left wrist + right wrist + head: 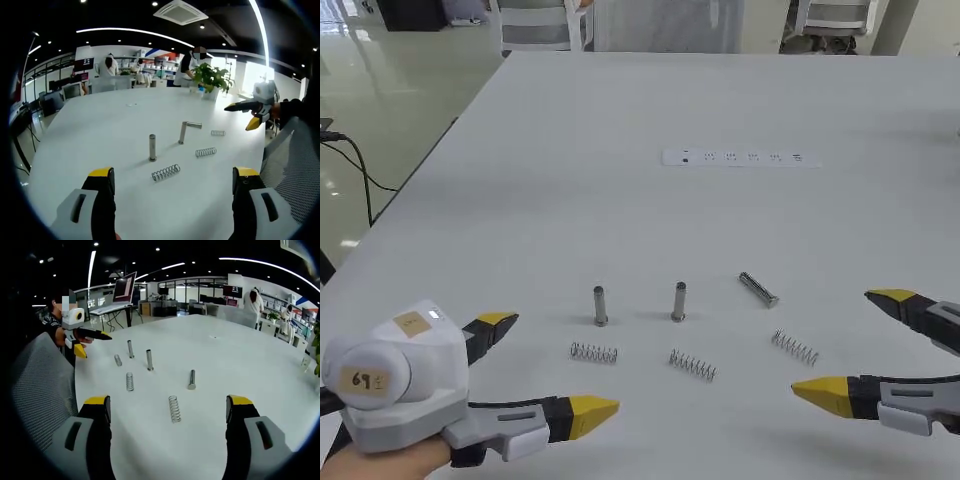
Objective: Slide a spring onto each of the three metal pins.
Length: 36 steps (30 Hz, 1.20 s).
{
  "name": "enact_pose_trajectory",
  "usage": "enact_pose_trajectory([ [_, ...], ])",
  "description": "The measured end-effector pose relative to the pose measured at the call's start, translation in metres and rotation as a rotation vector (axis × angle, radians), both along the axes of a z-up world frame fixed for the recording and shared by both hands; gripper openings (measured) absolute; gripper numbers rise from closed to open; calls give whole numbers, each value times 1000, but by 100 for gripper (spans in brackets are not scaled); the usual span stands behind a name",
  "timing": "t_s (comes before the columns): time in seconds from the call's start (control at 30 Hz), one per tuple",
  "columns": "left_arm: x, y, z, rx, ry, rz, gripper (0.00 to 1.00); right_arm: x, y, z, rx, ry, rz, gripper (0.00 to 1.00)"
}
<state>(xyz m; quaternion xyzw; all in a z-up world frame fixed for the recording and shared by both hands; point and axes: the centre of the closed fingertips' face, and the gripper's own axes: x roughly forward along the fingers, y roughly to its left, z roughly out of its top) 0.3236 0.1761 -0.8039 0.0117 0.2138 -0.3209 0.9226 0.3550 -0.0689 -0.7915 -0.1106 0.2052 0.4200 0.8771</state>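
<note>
The left claw [542,365] is nearest the person, at the near-left of the white worktop [620,150]. Its yellow-tipped jaws are spread wide, with nothing between them and nothing touched. The right claw [853,343] comes in from the near-right, also gaping wide and empty, its tips pointing inward toward the parts.

Between the two claws, three springs lie flat in a loose row on the worktop, each apart from the others. They are the left spring [594,352], the middle spring [692,365] and the right spring [794,347]. The right spring is the one closest to the right claw but is clear of it. In the left gripper view, the left spring [165,172] lies just ahead of the gap between that claw's jaws. In the right gripper view, the right spring [174,408] sits ahead of the right claw's gap in the same way.

Just behind the springs are the three metal pins, none of them carrying a spring. The left pin [600,306] and the middle pin [679,301] stand upright, side by side but apart. The right pin [758,289] lies on its side at an angle, its lower end pointing toward the right spring without touching it.

Farther back, a white power strip [740,158] lies flat on the worktop. Chairs [535,25] stand past the far edge.
</note>
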Motion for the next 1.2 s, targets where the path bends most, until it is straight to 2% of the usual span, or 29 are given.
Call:
enact_pose_trajectory([
  [1.03, 1, 1, 0, 2, -2, 4, 97, 2, -1, 1, 2, -5, -5, 97],
  [1.2, 2, 0, 0, 1, -2, 1, 97, 6, -2, 6, 3, -15, -9, 97],
])
